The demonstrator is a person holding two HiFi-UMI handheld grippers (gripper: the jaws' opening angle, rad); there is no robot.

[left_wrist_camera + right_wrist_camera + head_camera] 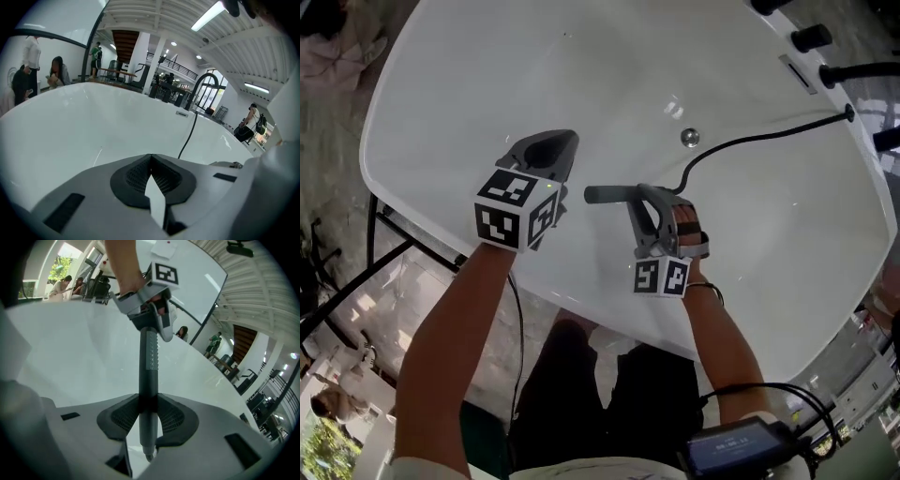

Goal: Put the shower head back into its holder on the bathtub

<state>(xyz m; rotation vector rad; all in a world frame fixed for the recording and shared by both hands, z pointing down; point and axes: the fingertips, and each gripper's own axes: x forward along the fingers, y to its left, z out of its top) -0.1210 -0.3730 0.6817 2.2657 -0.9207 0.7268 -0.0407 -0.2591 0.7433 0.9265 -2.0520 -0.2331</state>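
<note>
Overhead, a large hall is seen, with a white ribbed ceiling, strip lights and a brown staircase; several people are standing beyond the tub's far rim. Most of the head view is filled by a white bathtub, which is carried on a black metal frame over a mottled stone floor. Black tap fittings are mounted on the tub's far right rim, beside a narrow overflow slot. A black hose is led from that rim across the basin, past the round metal drain, to the grey stick-shaped shower head.

The shower head is held level above the basin, well apart from the fittings, and is clamped across its handle by the right gripper. The left gripper is held just beside the shower head's free end, with its jaws pressed together on nothing; whether the two touch cannot be told.

Black-and-white square markers are borne by the cubes on both grippers. A small screen is worn at the person's waist, its print too small to be read.
</note>
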